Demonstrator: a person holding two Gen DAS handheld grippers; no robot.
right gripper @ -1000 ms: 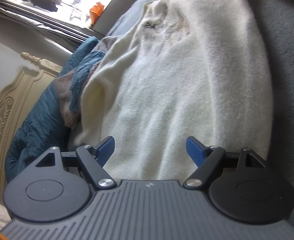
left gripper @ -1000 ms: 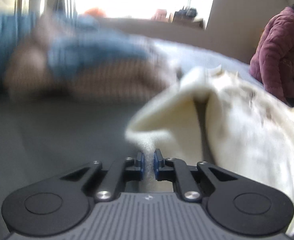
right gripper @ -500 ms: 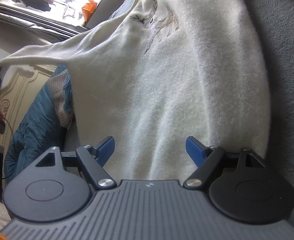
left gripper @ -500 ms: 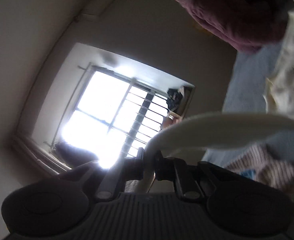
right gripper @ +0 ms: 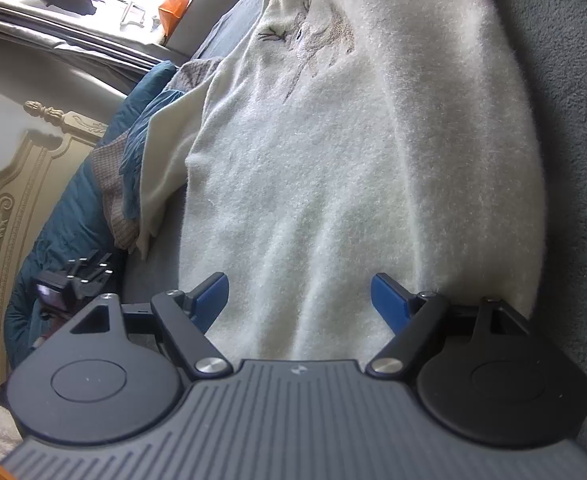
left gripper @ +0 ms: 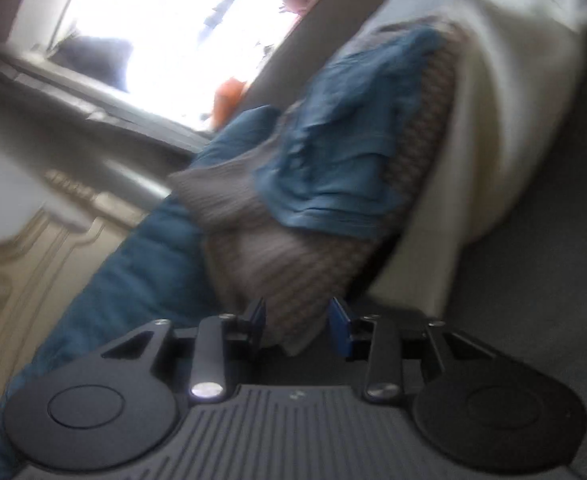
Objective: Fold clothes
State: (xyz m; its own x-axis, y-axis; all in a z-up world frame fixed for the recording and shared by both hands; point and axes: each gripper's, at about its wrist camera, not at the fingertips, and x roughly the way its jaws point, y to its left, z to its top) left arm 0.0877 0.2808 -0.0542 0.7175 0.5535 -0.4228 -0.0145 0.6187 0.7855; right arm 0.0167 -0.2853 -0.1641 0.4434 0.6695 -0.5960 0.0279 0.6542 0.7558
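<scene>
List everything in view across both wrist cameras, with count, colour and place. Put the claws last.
Sweater: one, cream, embroidered chest, spread flat on the bed.
Bed cover: one, grey, under the sweater.
Clothes pile: blue garment on a brownish knit one, beside the sweater's edge.
Quilt: one, teal, along the headboard side.
Headboard: one, cream, carved, at the left.
Window: one, bright, in the far wall.
Orange object: one, near the window; too small to identify.
Left claw: black, blue pads, just been opening, nothing between them.
Right claw: black, blue pads, open over the sweater's hem.

Left claw [left gripper: 298, 322] opened, sleeve [right gripper: 169, 152] released.
</scene>
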